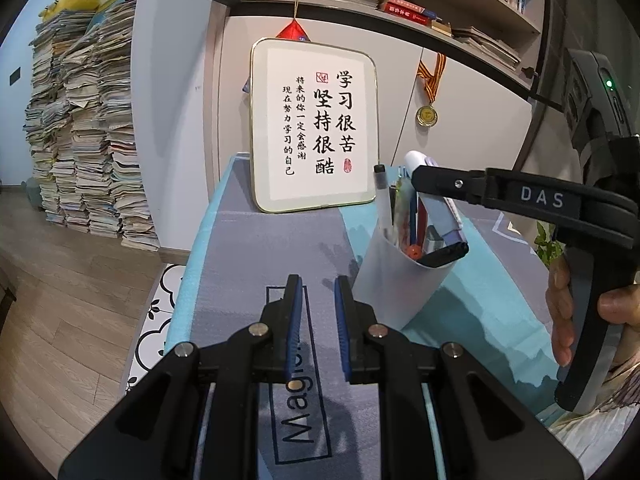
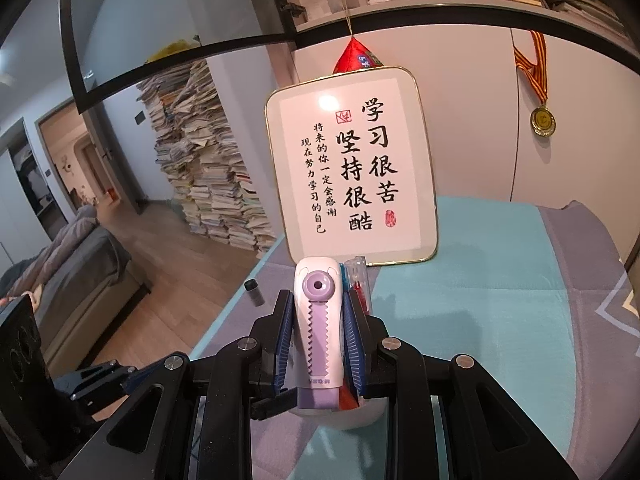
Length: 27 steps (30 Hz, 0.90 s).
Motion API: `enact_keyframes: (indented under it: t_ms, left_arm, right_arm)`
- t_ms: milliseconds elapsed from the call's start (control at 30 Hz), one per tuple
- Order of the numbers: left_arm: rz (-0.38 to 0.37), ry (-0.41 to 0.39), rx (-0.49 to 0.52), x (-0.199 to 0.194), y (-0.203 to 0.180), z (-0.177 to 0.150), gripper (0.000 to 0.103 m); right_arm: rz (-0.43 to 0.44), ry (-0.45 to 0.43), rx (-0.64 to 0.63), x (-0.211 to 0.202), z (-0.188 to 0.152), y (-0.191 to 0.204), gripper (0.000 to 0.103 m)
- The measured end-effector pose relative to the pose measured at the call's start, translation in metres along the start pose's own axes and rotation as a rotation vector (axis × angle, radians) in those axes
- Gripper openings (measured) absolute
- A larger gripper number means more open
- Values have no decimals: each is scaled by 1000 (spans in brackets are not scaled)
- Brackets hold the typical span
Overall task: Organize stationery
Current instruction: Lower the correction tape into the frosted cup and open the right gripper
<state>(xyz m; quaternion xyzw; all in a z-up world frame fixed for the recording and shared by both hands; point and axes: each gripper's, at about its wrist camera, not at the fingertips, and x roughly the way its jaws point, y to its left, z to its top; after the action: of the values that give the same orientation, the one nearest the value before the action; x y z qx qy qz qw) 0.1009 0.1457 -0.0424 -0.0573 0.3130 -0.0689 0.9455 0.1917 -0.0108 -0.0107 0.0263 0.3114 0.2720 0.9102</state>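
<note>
Ahead of you a gold-rimmed calligraphy plaque [image 1: 314,126] leans upright against the white cabinet [image 1: 472,128]. A medal [image 1: 427,115] on a striped ribbon hangs to its right, a red ornament [image 2: 357,57] above it. Far left, a paper stack [image 1: 86,128] towers beside the wall.

The framed plaque [image 1: 314,126] reads "学习很苦 坚持很酷"; the right gripper [image 1: 440,216] arm reads "DAS".

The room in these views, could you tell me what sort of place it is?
Probably a home study: shelves of books overhead, a tall stack of papers on the wood floor, and a framed study motto on the desk.
</note>
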Motion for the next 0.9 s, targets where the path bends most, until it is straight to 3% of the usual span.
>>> enact_keyframes:
  t_ms: [900]
  left_arm:
    - [-16, 25, 18, 4, -9, -1, 15]
  right_arm:
    - [-42, 67, -33, -7, -16, -7, 26]
